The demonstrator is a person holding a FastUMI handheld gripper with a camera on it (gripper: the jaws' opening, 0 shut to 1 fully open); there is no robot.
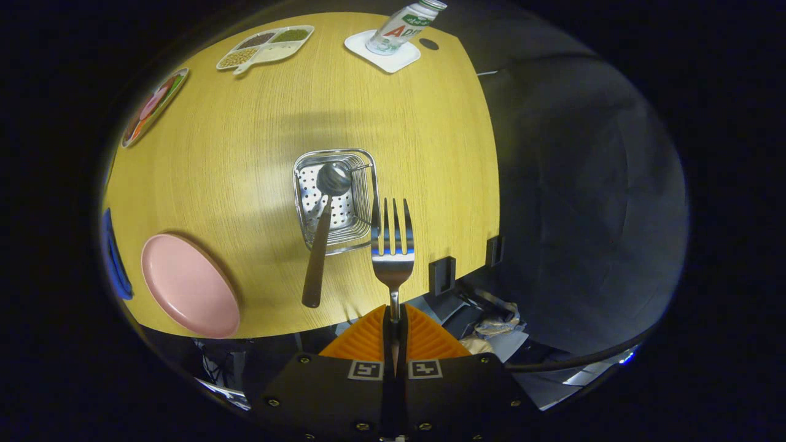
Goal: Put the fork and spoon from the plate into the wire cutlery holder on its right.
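The fork (393,245) is pinched by its handle between the closed fingers of the gripper (395,319), tines pointing away, held above the table (245,135) near its right edge and just beside the wire cutlery holder (336,199). The spoon (325,227) already stands in the holder, bowl down and handle leaning out over its near rim. The pink plate (187,285) sits by the table's near edge, left of the holder; a bottle (402,24) on a white coaster (382,52) stands at the far edge.

fork (392,245): shiny metal | cutlery holder (336,197): polished wire, perforated steel | table (245,159): matt wood grain | plate (189,285): smooth plastic
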